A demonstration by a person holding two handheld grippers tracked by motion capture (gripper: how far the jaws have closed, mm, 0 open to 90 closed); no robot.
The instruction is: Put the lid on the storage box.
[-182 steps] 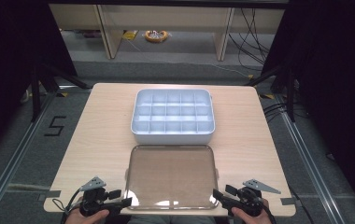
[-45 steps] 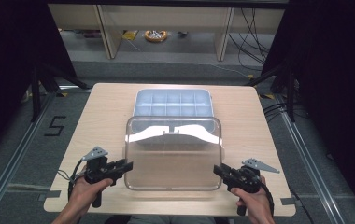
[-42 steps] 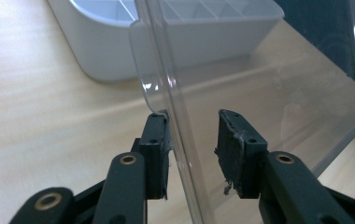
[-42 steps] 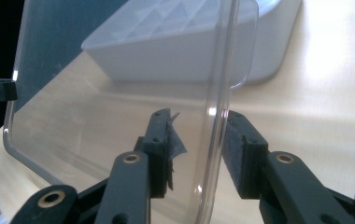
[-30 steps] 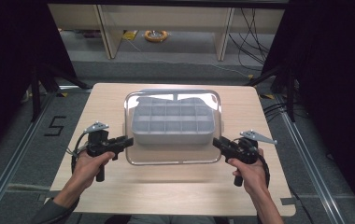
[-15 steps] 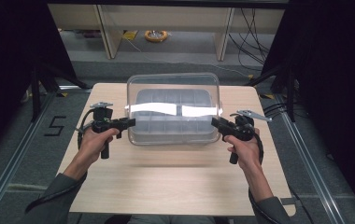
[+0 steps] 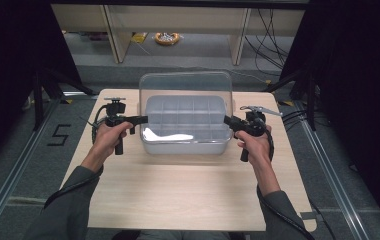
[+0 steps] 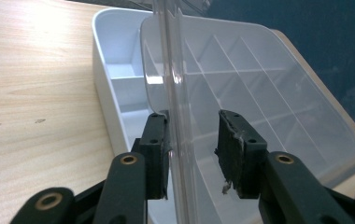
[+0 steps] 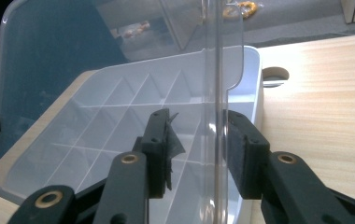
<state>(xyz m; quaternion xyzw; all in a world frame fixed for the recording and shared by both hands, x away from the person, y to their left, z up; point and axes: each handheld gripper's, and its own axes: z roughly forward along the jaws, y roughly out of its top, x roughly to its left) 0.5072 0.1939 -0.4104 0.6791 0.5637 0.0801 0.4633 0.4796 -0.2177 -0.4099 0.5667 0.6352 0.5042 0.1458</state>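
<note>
I hold the clear lid (image 7: 185, 95) up over the white tray (image 7: 185, 142), whose compartments lie bare, at the table's (image 7: 178, 200) far middle, with my left claw (image 7: 140, 119) clamped on its left edge and my right claw (image 7: 227, 120) on its right.

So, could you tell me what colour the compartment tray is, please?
The compartment tray is white; it shows best in the left gripper view.
</note>
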